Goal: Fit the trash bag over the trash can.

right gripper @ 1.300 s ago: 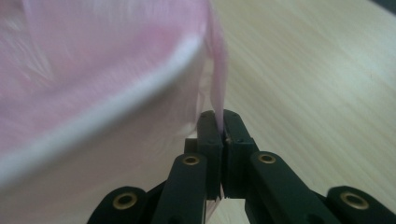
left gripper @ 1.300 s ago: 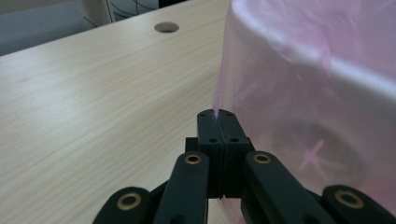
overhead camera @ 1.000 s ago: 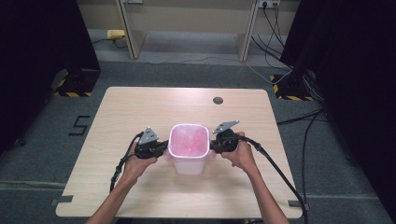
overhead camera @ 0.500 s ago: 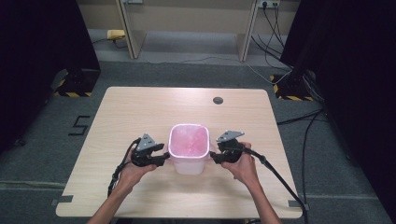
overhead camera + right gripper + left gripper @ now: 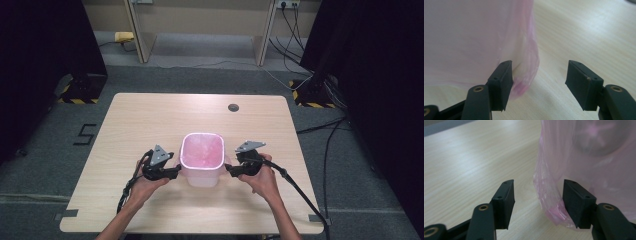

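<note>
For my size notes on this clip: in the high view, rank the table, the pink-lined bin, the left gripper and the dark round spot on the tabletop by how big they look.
1. table
2. pink-lined bin
3. left gripper; the right gripper looks about the same size
4. dark round spot

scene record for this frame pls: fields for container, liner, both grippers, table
container: white bin, upright near the table's front edge
liner: pink bag lining the bin, its edge hanging down the outside walls
left gripper: jaws just opened, loose bag film between them, not pinched
right gripper: jaws just opened, bag fold beside one jaw, gap bare
table: light wood, dark round grommet near the far edge
</note>
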